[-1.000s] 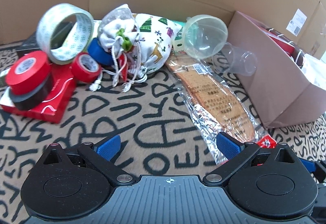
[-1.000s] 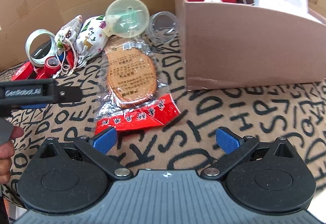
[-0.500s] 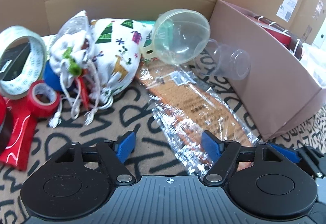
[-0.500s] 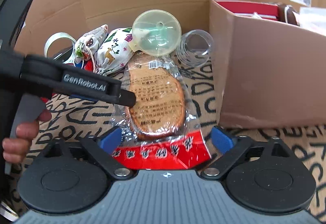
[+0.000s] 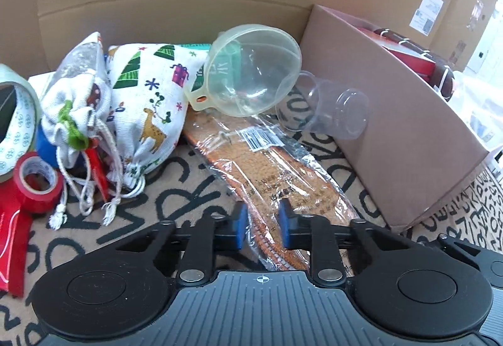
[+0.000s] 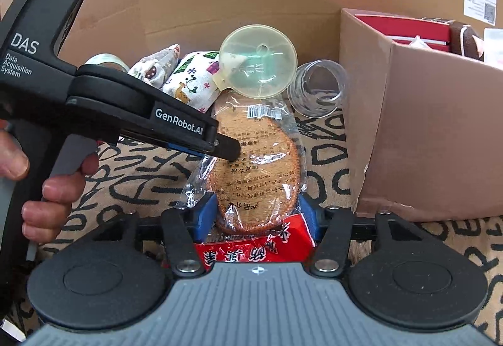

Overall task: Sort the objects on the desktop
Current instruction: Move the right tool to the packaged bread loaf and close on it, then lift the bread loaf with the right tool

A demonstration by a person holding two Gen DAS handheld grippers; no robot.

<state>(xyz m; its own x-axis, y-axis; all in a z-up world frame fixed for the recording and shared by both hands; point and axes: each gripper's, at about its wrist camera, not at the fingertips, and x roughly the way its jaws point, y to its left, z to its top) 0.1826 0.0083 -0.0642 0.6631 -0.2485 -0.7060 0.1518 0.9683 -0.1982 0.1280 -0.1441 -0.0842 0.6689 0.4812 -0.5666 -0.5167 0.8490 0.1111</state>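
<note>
An insole package (image 5: pixel 283 170) in clear wrap with a red header lies on the lettered mat, also seen in the right wrist view (image 6: pixel 257 163). My left gripper (image 5: pixel 261 226) is closing and pinches the package's long edge between its blue pads; the right wrist view shows its tip (image 6: pixel 228 151) on the wrap. My right gripper (image 6: pixel 257 214) straddles the near end of the insole. Its jaws are closing, with the pads close beside the wrap on both sides and no clear squeeze on it.
A brown cardboard box (image 6: pixel 424 132) with red items stands right of the package. A yellowish funnel (image 5: pixel 251 69) and a clear cup (image 5: pixel 330 110) lie at its far end. Printed cloth pouches (image 5: pixel 147 101) and tape rolls (image 5: pixel 37 182) crowd the left. A hand (image 6: pixel 53 189) holds the left gripper's handle.
Both grippers moved in over the insole package and narrowed their jaws. The left one went from wide open to pinching the package's edge.
</note>
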